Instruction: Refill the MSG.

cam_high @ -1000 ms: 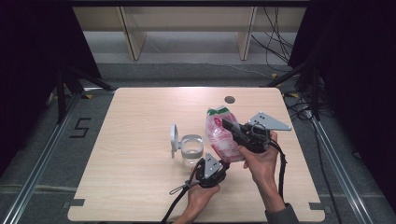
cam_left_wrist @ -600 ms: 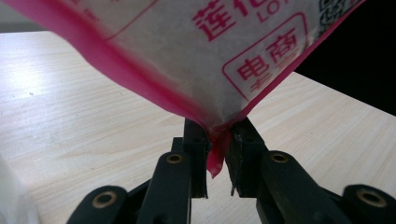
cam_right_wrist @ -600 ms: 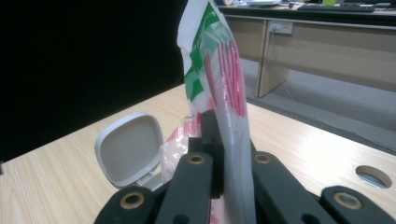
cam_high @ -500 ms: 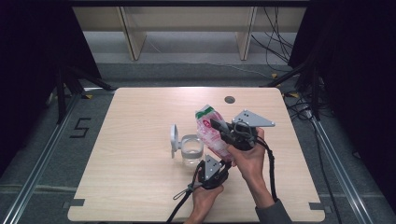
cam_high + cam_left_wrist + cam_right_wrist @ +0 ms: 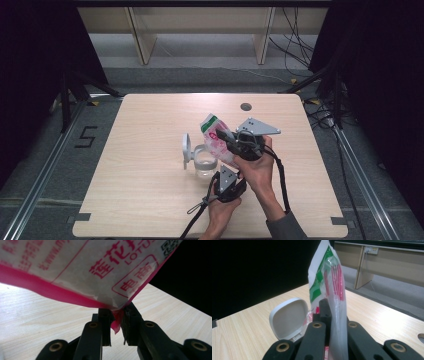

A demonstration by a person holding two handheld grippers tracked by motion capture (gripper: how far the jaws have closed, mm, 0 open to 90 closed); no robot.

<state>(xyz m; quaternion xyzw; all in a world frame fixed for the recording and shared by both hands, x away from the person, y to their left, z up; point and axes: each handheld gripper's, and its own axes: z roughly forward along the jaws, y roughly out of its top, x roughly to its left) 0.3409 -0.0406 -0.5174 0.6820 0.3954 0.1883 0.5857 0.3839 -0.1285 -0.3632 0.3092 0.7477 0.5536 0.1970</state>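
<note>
A white and pink snack bag (image 5: 212, 135) with a green top hangs tilted over a clear container (image 5: 202, 162) whose grey lid (image 5: 186, 149) stands open. My right gripper (image 5: 223, 137) is shut on the bag's side, and the film (image 5: 333, 285) rises between its jaws. From below, my left gripper (image 5: 223, 171) pinches the bag's lower pink corner (image 5: 116, 320). The printed face of the bag (image 5: 100, 270) hangs close above the left jaws. The lid (image 5: 288, 318) shows just left of the bag in the right gripper view.
The light wooden table (image 5: 140, 200) has a round cable hole (image 5: 245, 106) near its far edge. Beyond the table stand wooden shelf legs (image 5: 142, 45), with black stands at both sides. Cables trail from both grippers toward the table's near edge.
The right gripper has carried the bag to the left, over the open container, and the bag's top now leans further left. The left gripper has barely moved.
</note>
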